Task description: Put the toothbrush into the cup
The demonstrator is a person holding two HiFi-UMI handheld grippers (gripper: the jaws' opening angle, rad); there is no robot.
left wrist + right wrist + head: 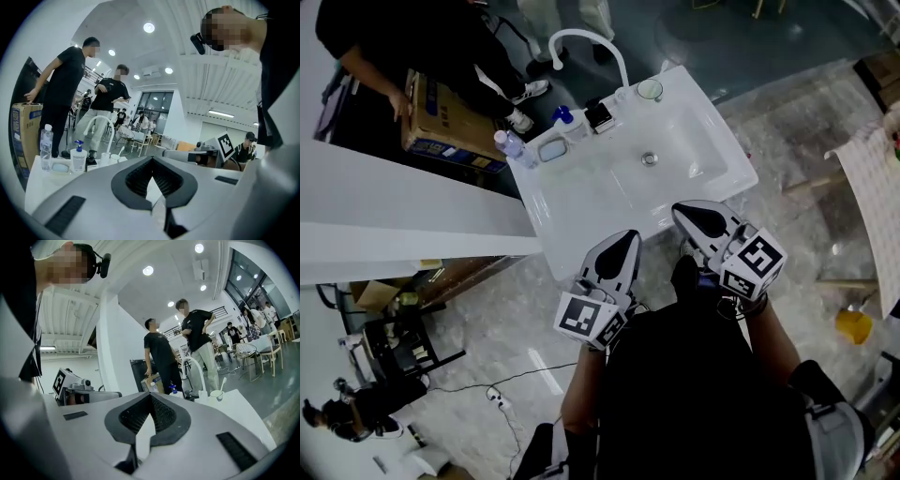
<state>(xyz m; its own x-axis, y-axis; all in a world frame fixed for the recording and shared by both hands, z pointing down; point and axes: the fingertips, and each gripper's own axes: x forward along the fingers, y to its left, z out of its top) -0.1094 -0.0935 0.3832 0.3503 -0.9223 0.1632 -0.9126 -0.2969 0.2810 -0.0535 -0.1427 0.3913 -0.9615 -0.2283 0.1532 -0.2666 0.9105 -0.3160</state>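
Head view: left hand-held gripper (623,246) and right hand-held gripper (698,217) side by side at near edge of white sink (581,202), tips toward basin. Cup (650,90) on far rim, just beside faucet (581,37). Toothbrush too small to make out here.

Left gripper view: jaws together, nothing between. Ahead, cup (115,159) near faucet base, toothbrush (121,151) standing tilted in it. Pump bottle (78,157) further left.

Right gripper view: jaws closed, empty. Cup (216,393) on sink rim, toothbrush (223,382) leaning inside.
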